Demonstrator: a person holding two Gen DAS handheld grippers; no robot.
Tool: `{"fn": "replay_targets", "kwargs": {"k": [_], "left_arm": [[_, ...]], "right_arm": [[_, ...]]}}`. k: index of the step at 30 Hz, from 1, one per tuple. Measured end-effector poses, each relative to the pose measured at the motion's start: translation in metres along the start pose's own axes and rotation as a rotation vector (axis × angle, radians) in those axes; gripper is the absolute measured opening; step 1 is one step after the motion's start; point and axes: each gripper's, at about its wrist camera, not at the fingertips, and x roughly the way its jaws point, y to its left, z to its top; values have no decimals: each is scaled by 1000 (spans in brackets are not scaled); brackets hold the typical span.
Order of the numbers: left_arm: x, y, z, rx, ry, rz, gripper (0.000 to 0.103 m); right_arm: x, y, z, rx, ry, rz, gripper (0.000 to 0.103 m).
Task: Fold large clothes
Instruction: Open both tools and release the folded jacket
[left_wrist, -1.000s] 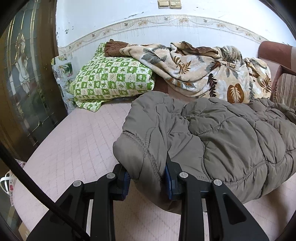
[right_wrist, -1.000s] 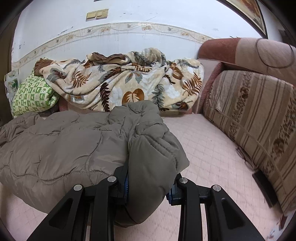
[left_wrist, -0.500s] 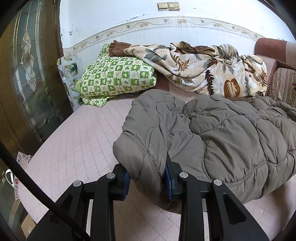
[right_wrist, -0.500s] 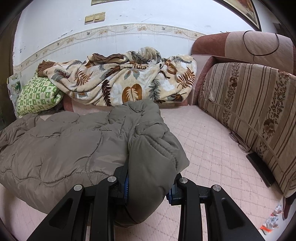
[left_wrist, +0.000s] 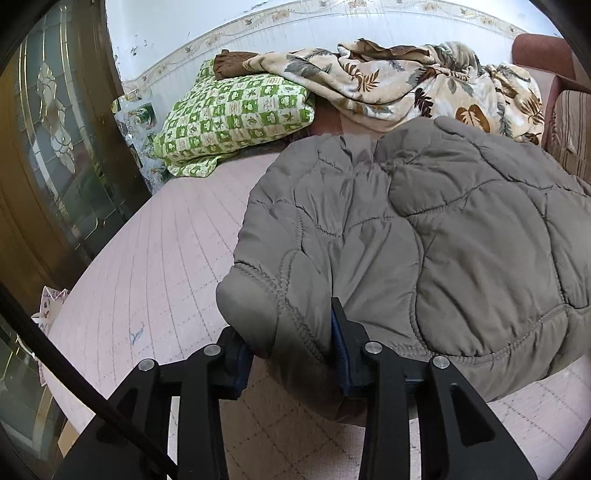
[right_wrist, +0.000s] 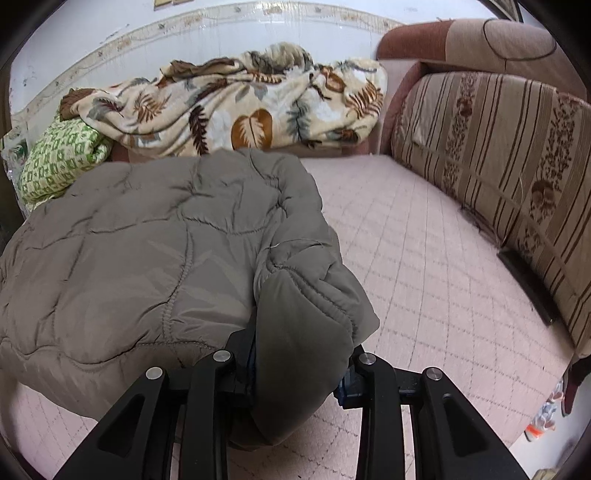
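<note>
Big puffy grey-brown quilted jacket (left_wrist: 424, 240) bunched up over the pink quilted bed cover (left_wrist: 155, 266), near edge lifted off it. Left gripper (left_wrist: 291, 354) clamped on the jacket's left end, black fingers (left_wrist: 236, 358) with blue pads squeezing a thick stitched hem fold. Right gripper (right_wrist: 299, 369) doing the same on the other end, fingers (right_wrist: 240, 354) pinching a fat roll of padded fabric that droops down between them. Rest of the jacket (right_wrist: 147, 236) stretched between the two grips, far edge reaching toward the back of the bed.

Behind it, a cream leaf-print fleece blanket (right_wrist: 236, 107) heaped against the white wall, with a green-and-white checked pillow (left_wrist: 232, 110) just beside it on the left, blanket corner draped over the pillow. Striped brown-and-beige sofa cushion (right_wrist: 498, 155) along the right side. Dark wooden door with patterned glass (left_wrist: 48, 122) off to the left.
</note>
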Motion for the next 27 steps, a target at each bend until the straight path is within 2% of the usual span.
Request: {"fn": "replay_targets", "kwargs": {"k": [4,6,8,10,13,14,17,18,19,22,23,25,27], "left_arm": [[-2,13,-2,-56,20,-32,45],[-6,31,-3,-142,44,-60,62],[-12,47,-4,-210,37,-48,70],[-23,60,-2,-249,-4,-17,73],[-41,68,3,-265,-88,124,73],[-46,72,6,-285,-113,133,73],[-59,75,13,-325,-187,150,73],[-61,71,16,-316,-212,128,73],[-61,67,19,-301,-222,103,73],[-56,39,24,-200,-224,46,73],[-51,28,23,-164,-209,24,73],[-35,14,23,-111,-170,8,73],[-13,3,18,-61,-97,33,74]], "right_arm": [[3,-13,-3,67,42,49,40],[0,-21,-4,114,57,82,47],[-7,-34,-5,187,79,138,53],[-17,-47,-9,249,80,170,59],[-37,-56,-15,275,47,124,64],[-49,-59,-16,276,4,73,64],[-67,-65,-11,275,-80,15,65],[-72,-66,-9,268,-108,5,65],[-75,-62,-6,247,-143,34,65],[-68,-44,0,191,-153,117,65],[-62,-31,2,147,-150,146,65],[-52,-15,3,98,-134,147,64],[-34,-9,2,84,-80,164,62]]}}
